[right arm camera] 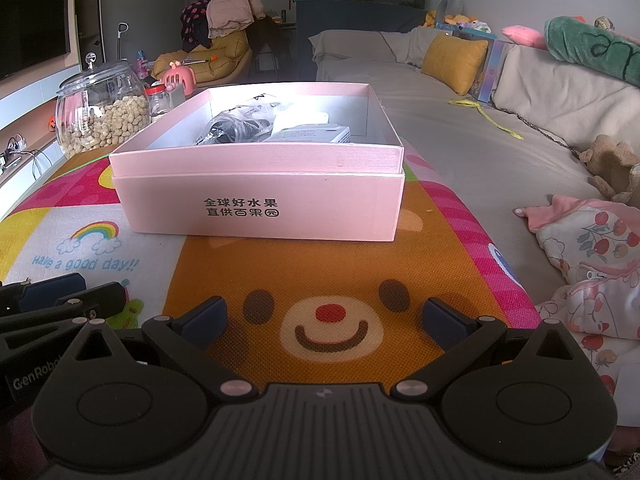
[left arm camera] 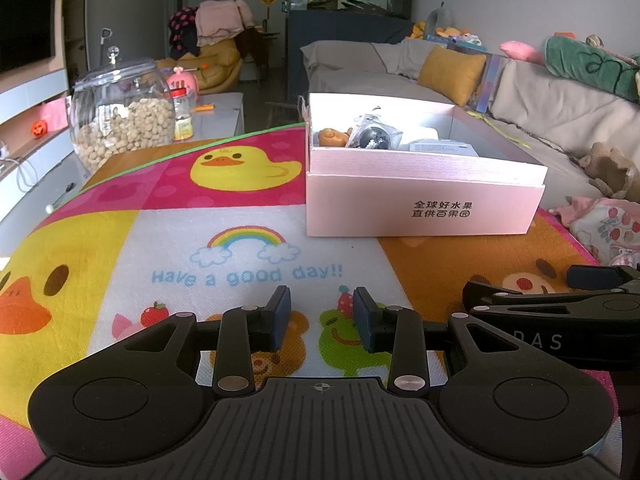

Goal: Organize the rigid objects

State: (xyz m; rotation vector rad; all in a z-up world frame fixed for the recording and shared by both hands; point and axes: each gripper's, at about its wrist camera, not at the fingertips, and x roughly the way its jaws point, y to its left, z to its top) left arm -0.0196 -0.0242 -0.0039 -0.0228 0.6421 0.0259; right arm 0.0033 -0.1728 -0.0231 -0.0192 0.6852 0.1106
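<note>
Pink box [left arm camera: 424, 208] sits centre frame on the cartoon mat [left arm camera: 160, 240]; left gripper [left arm camera: 322, 318] and right gripper [right arm camera: 324, 316] both released, empty.

An open box [right arm camera: 256, 204] was set on the mat [right arm camera: 320, 264] covering the worktop, toward its far right part. Inside it, a figurine [left arm camera: 334, 137] lay at the left, a bagged item [left arm camera: 374, 136] in the middle and a small carton [left arm camera: 444, 147] at the right. A jar [left arm camera: 120, 120] stood behind the mat at the left; a sofa [left arm camera: 520, 120] lay to the right.
</note>
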